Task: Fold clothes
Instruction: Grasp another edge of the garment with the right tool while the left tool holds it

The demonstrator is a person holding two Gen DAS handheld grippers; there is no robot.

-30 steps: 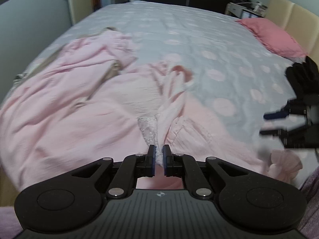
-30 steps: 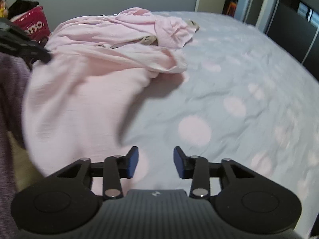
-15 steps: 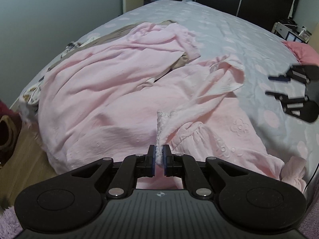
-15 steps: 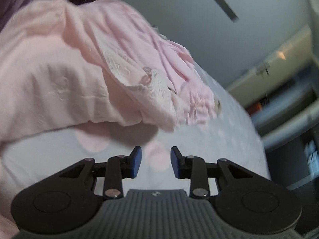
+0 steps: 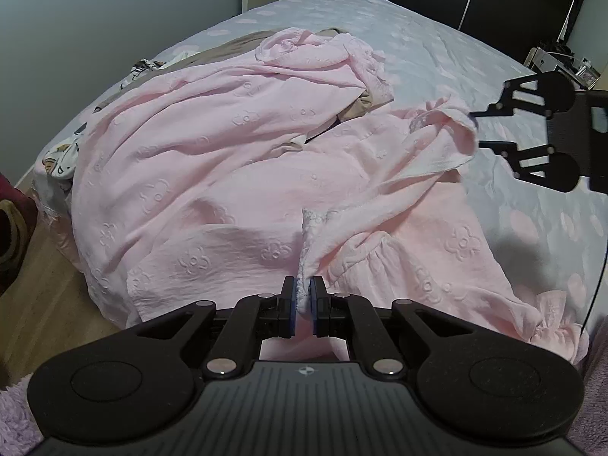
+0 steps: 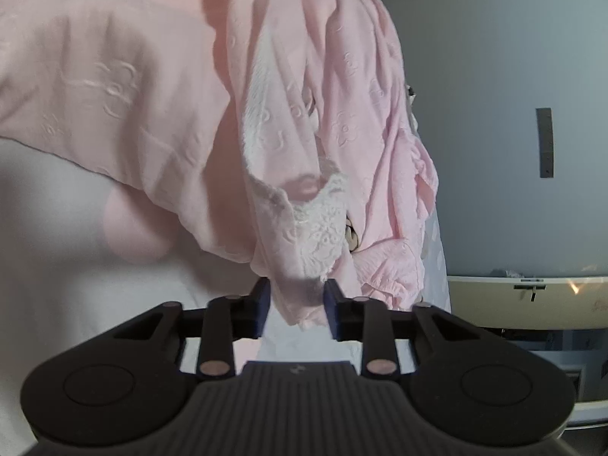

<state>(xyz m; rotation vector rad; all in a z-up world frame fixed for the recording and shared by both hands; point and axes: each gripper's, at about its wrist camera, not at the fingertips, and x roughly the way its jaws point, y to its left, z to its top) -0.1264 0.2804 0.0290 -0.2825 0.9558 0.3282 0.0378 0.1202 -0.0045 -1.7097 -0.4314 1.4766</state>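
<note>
- Far and right, the bed (image 5: 437, 41) lies bare: open sheet for a tool to cross.
- Left half is blocked by heaped pink garment (image 5: 197, 144), with brown clothing (image 5: 228, 43) behind it.
- Right tool (image 5: 475, 129) hovers at the garment's right edge, a fabric corner (image 6: 300, 288) between its spread fingers.
- Left, beyond the bed edge, wooden floor (image 5: 34, 285) is open.

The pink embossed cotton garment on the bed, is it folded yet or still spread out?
Not folded: the pink embossed cotton garment lies rumpled and spread across the bed.
</note>
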